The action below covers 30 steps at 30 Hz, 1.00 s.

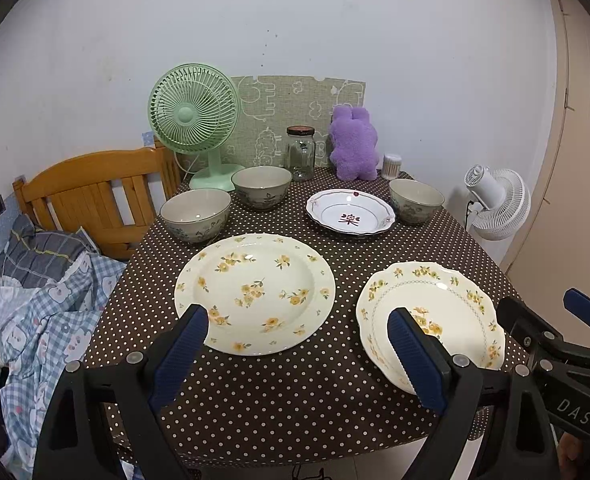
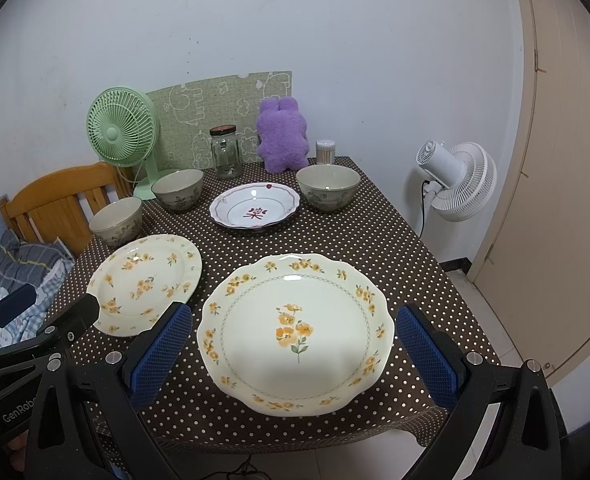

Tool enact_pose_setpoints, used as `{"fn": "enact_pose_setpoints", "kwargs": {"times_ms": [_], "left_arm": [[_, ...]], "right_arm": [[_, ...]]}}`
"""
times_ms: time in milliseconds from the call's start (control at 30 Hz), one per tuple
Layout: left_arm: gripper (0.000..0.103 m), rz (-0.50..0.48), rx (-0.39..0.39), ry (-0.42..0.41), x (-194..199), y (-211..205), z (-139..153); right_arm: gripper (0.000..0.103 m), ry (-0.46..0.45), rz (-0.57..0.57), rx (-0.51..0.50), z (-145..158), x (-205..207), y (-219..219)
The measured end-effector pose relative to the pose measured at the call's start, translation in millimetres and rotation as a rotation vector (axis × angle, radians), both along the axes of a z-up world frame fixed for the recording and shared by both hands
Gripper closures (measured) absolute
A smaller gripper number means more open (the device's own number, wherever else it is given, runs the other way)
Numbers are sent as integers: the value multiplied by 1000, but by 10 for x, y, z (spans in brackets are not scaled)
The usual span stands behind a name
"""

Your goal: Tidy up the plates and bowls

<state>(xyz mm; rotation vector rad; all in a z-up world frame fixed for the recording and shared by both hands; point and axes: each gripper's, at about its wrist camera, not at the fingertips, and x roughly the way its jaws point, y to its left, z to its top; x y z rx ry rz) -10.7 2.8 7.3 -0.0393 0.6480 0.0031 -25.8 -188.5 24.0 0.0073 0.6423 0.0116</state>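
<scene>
Left wrist: left gripper (image 1: 297, 342) jaws spread, empty, above round plate (image 1: 255, 294) at near counter (image 1: 295, 400) edge. Suggest pinching the rim, lifting level. Three bowls (image 1: 195, 213) behind.

Right wrist: right gripper (image 2: 293, 346) jaws wide, empty, framing scalloped plate (image 2: 295, 334). Dotted cloth may slip. Fan (image 2: 457, 182) beside door.

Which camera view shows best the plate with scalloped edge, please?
The right wrist view: the scalloped plate lies whole and central, framed by the open right gripper. In the left wrist view, one left gripper finger covers part of it.
</scene>
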Motion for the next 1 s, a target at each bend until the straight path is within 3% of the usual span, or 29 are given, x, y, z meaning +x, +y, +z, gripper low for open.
{"fn": "enact_pose_setpoints", "kwargs": {"times_ms": [1000], "left_arm": [[16,-38,-8,1,59,-15,-37]], "right_arm": [[3,9,-22,-9,-33,19,34]]}}
